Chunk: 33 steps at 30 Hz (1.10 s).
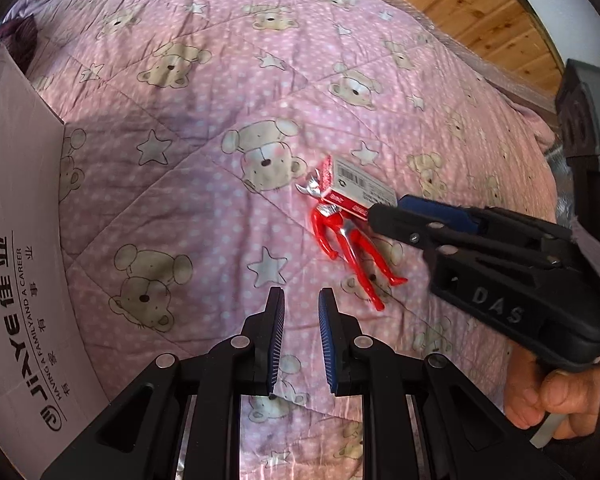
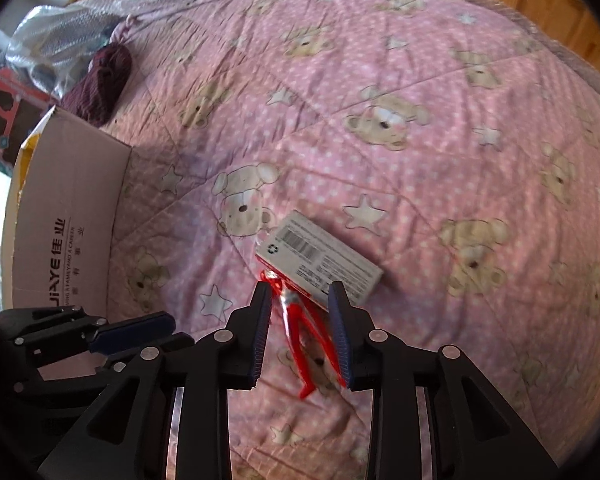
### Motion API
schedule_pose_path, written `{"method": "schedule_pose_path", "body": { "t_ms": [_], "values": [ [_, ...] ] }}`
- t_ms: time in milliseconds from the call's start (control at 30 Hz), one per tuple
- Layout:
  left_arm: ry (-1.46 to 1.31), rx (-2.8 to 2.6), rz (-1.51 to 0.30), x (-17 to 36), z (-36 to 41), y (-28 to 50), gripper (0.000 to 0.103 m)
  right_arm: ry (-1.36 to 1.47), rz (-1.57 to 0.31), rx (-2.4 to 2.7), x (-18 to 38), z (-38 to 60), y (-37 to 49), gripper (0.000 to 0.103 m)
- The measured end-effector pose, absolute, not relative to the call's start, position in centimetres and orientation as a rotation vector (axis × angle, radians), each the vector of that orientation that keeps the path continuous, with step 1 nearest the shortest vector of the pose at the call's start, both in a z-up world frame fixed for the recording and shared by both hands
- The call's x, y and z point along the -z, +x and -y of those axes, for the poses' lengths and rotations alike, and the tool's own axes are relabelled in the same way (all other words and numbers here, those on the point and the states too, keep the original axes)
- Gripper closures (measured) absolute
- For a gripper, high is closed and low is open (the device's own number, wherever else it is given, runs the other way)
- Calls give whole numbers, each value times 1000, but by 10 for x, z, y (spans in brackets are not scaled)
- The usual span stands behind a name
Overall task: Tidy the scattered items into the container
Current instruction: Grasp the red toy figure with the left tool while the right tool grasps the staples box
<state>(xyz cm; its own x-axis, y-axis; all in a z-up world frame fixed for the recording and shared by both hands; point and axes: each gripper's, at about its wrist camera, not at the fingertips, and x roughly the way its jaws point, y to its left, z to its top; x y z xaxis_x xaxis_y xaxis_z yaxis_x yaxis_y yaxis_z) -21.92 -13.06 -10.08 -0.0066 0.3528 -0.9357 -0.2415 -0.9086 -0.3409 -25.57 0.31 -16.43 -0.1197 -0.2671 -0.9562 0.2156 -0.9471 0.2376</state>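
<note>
Here, right gripper [image 2: 300, 336] parted around small box [image 2: 320, 258], left gripper [image 1: 300, 340] parted, empty, quilt [image 1: 204, 208] bare ahead.

A pink quilt [image 2: 420, 184] printed with bears and stars is covering the bed. Clear bubble wrap [image 2: 60, 36] is lying along its far edge, knotty wooden boards [image 1: 480, 12] are showing beyond, and daylight is falling across everything.

Left tool [image 1: 300, 304] hovers with its jaws parted and empty; right tool [image 2: 300, 300] reaches forward, jaws apart, a hand [image 1: 556, 396] gripping its handle.
</note>
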Motion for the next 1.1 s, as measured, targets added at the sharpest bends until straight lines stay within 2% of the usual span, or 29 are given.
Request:
{"method": "schedule_pose_path", "body": {
  "t_ms": [133,200,300,400,433,500,567,700,833,933,967,1000,1067,1100],
  "values": [
    [-1872,-1969,138,102,130,-226,84,1817,40,2170,170,-1,-265,69],
    [-1875,-1967,150,104,130,-228,84,1835,118,2178,173,-10,-271,74],
    [-1879,-1956,164,106,126,-231,84,1839,265,2181,176,-28,-275,74],
    [-1879,-1928,195,109,119,-234,84,1840,313,2200,176,-38,-276,74],
    [-1884,-1916,207,111,117,-235,84,1841,330,2214,176,-42,-276,72],
    [-1899,-1900,227,116,114,-238,84,1835,354,2266,173,-50,-275,61],
    [-1906,-1896,232,118,111,-241,84,1826,371,2305,169,-55,-276,59],
    [-1907,-1900,232,119,109,-245,84,1799,278,2239,168,-45,-277,57],
    [-1915,-1914,235,122,111,-247,84,1786,60,2177,179,-26,-272,55],
    [-1930,-1913,234,125,110,-247,84,1794,78,2144,188,-27,-276,57],
    [-1934,-1909,234,126,109,-247,84,1790,94,2150,187,-30,-276,64],
    [-1934,-1905,234,126,107,-247,84,1792,122,2173,184,-36,-277,79],
    [-1928,-1900,230,126,103,-246,84,1817,190,2223,178,-53,-279,97],
    [-1926,-1895,229,126,100,-246,84,1831,242,2254,176,-67,-280,97]
  ]
}}
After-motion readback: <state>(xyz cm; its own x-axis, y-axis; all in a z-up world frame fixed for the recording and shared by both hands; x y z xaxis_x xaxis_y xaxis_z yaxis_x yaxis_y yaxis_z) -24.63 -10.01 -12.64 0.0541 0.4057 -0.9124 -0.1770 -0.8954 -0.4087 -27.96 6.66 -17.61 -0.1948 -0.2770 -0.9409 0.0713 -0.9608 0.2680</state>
